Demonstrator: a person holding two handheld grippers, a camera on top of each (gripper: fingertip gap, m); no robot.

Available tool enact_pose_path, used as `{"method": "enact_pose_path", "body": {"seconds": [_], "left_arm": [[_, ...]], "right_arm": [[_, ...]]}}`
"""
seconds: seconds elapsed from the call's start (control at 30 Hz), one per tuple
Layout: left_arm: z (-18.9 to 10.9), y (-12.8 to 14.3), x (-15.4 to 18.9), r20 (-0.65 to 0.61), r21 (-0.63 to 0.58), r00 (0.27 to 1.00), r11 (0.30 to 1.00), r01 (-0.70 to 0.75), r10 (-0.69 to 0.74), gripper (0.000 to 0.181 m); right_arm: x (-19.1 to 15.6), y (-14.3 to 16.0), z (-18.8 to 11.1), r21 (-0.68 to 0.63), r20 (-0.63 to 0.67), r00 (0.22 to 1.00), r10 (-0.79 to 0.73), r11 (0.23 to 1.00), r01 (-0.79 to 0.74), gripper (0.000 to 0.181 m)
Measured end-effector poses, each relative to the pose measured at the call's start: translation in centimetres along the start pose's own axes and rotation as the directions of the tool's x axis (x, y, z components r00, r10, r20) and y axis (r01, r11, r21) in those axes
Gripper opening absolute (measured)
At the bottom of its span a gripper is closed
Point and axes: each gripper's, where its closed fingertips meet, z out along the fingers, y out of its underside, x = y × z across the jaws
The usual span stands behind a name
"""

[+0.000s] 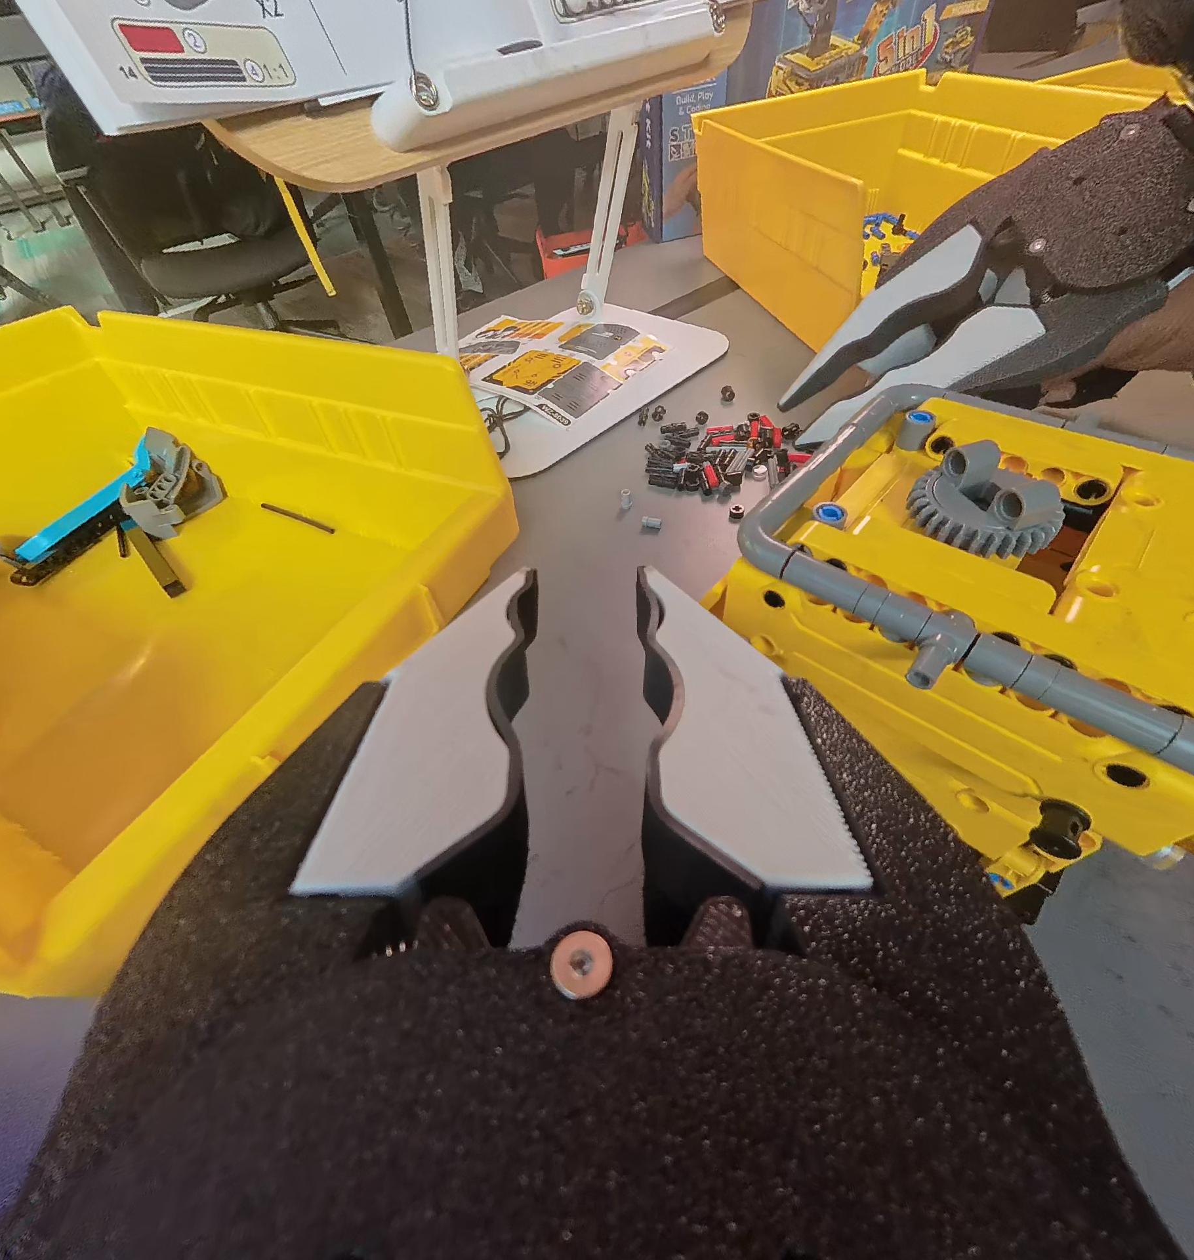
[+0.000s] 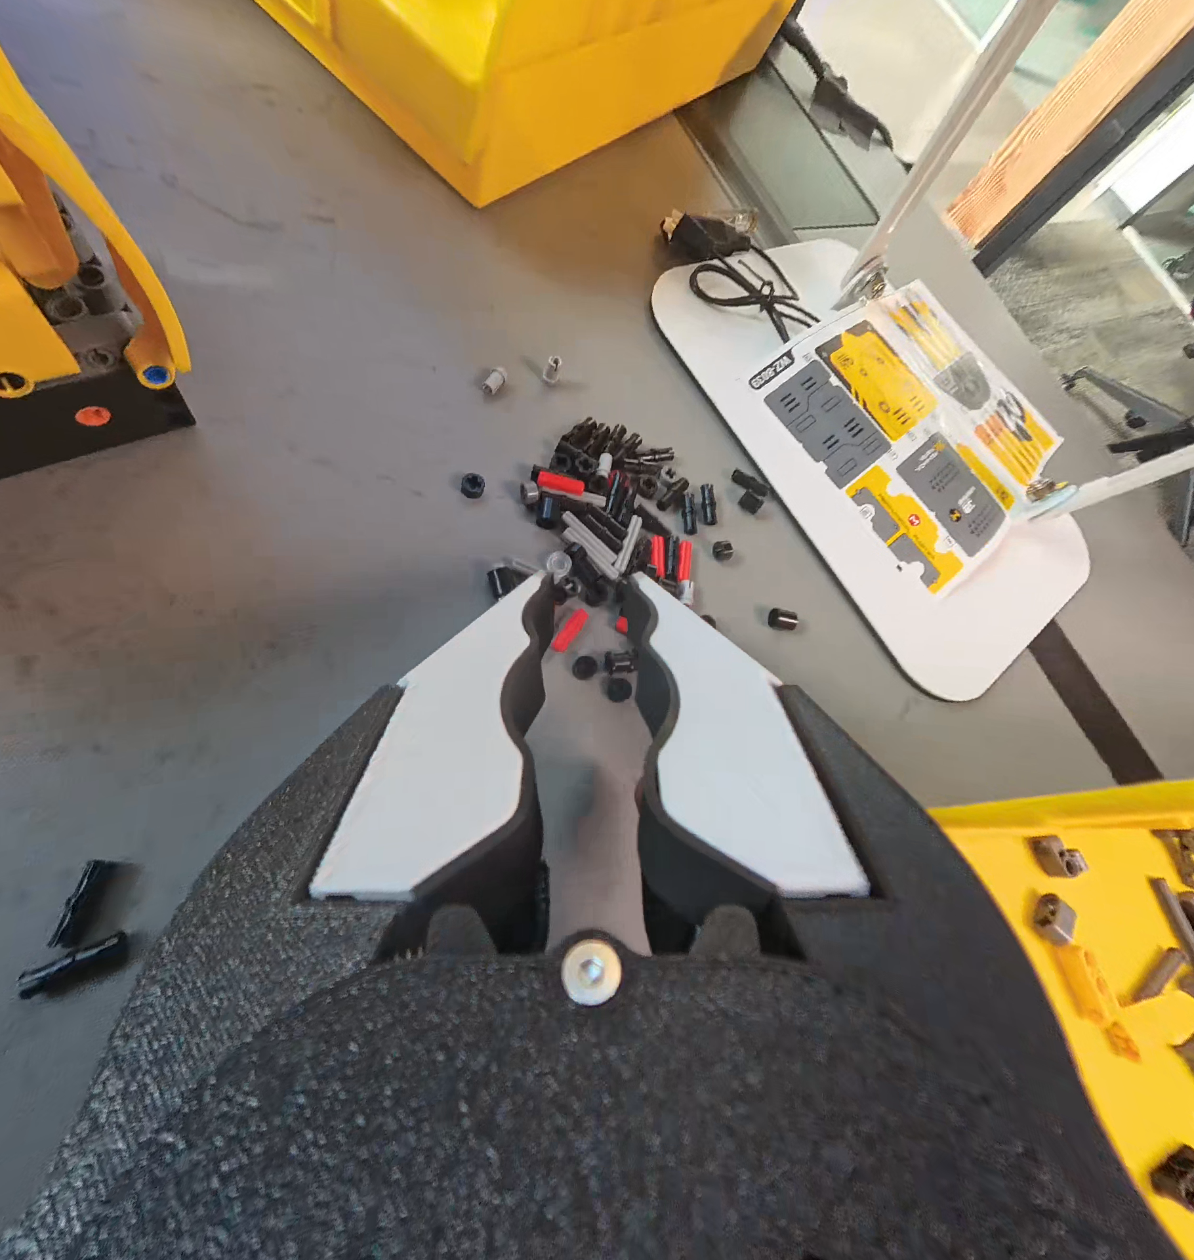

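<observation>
Grey table | our left gripper apart, empty, beside yellow model | right gripper apart over pin pile

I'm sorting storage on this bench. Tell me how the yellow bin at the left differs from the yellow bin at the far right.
The left yellow bin holds one small blue-and-grey brick assembly and a thin black axle; the far yellow bin holds loose small parts. The left bin looks undivided; the far one has an inner partition. The left gripper is beside the left bin; the right gripper is just in front of the far one. Both are yellow plastic, open-topped.

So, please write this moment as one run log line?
left gripper: open, empty, over table | right gripper: open, at connector pin pile | yellow model: beside left
</observation>
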Motion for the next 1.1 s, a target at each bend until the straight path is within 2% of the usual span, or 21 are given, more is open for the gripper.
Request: {"method": "enact_pose_path", "body": {"seconds": [0.1, 0.23, 0.43, 0.53, 0.7, 0.87, 1.1], "left_arm": [[-0.1, -0.1, -0.3, 0.007, 0.008, 1.0, 1.0, 0.009, -0.009, 0.028], [0.0, 0.0, -0.1, 0.003, 0.003, 1.0, 1.0, 0.008, -0.008, 0.028], [0.0, -0.1, -0.2, 0.011, 0.009, 1.0, 1.0, 0.005, -0.005, 0.028], [-0.2, -0.5, -0.3, 0.023, 0.024, 1.0, 1.0, 0.002, -0.002, 0.028], [-0.5, -1.2, -0.6, 0.036, 0.059, 0.999, 0.998, 0.011, -0.013, 0.029], [-0.9, -2.0, -0.6, 0.039, 0.094, 0.999, 0.995, 0.023, -0.027, 0.029], [-1.1, -2.4, -0.8, 0.046, 0.118, 0.998, 0.992, 0.034, -0.039, 0.033]], "right_arm": [[0.7, -0.8, -1.4, 0.086, -0.058, 0.998, 0.013, 0.996, -0.008, 0.022], [2.1, -1.8, -4.9, 0.227, -0.141, 0.986, 0.083, 0.973, -0.049, 0.024], [5.6, -5.4, -11.1, 0.527, -0.263, 0.936, 0.235, 0.847, -0.065, 0.026], [6.9, -6.2, -13.2, 0.619, -0.301, 0.905, 0.301, 0.784, -0.055, 0.026], [8.2, -5.9, -14.5, 0.674, -0.339, 0.865, 0.37, 0.737, -0.051, 0.029], [8.7, -5.3, -14.4, 0.675, -0.35, 0.851, 0.391, 0.736, -0.061, 0.033], [9.3, -5.0, -15.0, 0.682, -0.378, 0.827, 0.416, 0.729, -0.055, 0.061]]}}
